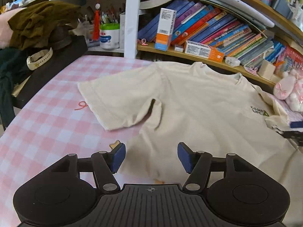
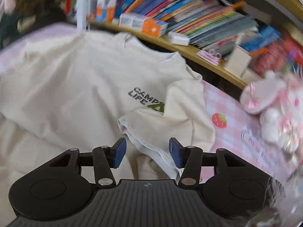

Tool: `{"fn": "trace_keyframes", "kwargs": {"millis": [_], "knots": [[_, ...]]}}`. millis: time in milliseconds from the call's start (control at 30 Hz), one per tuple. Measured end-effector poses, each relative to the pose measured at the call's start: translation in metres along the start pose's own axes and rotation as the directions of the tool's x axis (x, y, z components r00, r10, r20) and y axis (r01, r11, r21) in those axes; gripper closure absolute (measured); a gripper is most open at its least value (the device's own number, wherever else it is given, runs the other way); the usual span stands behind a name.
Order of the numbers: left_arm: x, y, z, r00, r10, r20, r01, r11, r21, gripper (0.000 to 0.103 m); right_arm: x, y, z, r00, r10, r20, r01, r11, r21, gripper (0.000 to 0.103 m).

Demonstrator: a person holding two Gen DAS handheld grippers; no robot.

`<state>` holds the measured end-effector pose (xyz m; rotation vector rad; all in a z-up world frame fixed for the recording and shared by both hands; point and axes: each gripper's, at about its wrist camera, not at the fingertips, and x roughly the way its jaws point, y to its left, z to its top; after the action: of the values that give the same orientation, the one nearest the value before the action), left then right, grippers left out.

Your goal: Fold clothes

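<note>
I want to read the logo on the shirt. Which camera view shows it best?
The right wrist view: the logo lies near the picture's middle, large, reading "CAMP LIFE", its lower right corner hidden by a folded sleeve. In the left wrist view the logo is small, at the far right of the shirt, too small to read fully.

A cream T-shirt (image 1: 198,109) lies flat on the pink checked cloth (image 1: 47,124), one sleeve (image 1: 117,102) spread out to the side, and the left gripper (image 1: 151,156) hangs over the shirt's bottom edge with its blue pads (image 1: 119,158) wide apart, holding nothing.
</note>
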<state>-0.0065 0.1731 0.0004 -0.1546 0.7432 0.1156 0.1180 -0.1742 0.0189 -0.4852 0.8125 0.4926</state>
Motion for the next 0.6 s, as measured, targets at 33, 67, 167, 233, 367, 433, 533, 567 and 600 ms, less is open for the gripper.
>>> {"fn": "trace_keyframes", "kwargs": {"millis": [33,67,167,233,367,433,533,567,600], "knots": [[-0.002,-0.002,-0.002,1.000,0.004,0.001,-0.004,1.000,0.003,0.041,0.007,0.005,0.001,1.000,-0.020,-0.015,0.020,0.999,-0.043,0.061],[-0.004,-0.003,-0.004,1.000,0.012,0.003,-0.012,1.000,0.003,0.041,0.012,0.007,0.002,0.999,-0.032,-0.026,0.030,0.997,-0.072,0.067],[-0.011,-0.002,-0.010,0.999,0.031,0.010,-0.031,0.999,-0.017,0.041,0.018,0.000,0.002,0.999,-0.016,-0.044,0.013,0.997,-0.074,0.094],[-0.015,0.003,-0.013,0.999,0.047,0.011,-0.047,0.998,-0.035,0.041,0.006,-0.019,0.004,1.000,0.003,-0.002,-0.003,1.000,0.020,0.096],[-0.023,0.015,-0.017,0.996,0.085,0.014,-0.083,0.994,-0.074,0.041,-0.028,-0.097,-0.004,0.991,-0.114,0.073,0.083,0.936,0.341,0.097],[-0.024,0.021,-0.018,0.995,0.099,0.010,-0.097,0.990,-0.098,0.041,-0.033,-0.144,-0.021,0.978,-0.207,0.021,0.169,0.848,0.502,0.096],[-0.023,0.027,-0.019,0.994,0.110,-0.001,-0.110,0.986,-0.126,0.041,-0.013,-0.188,-0.049,0.956,-0.246,-0.159,0.293,0.768,0.570,0.096],[-0.022,0.028,-0.018,0.993,0.115,-0.006,-0.115,0.985,-0.130,0.041,-0.004,-0.194,-0.059,0.945,-0.250,-0.212,0.327,0.764,0.556,0.096],[-0.021,0.028,-0.018,0.993,0.120,-0.009,-0.121,0.984,-0.133,0.041,0.000,-0.197,-0.066,0.934,-0.263,-0.240,0.354,0.756,0.551,0.096]]}}
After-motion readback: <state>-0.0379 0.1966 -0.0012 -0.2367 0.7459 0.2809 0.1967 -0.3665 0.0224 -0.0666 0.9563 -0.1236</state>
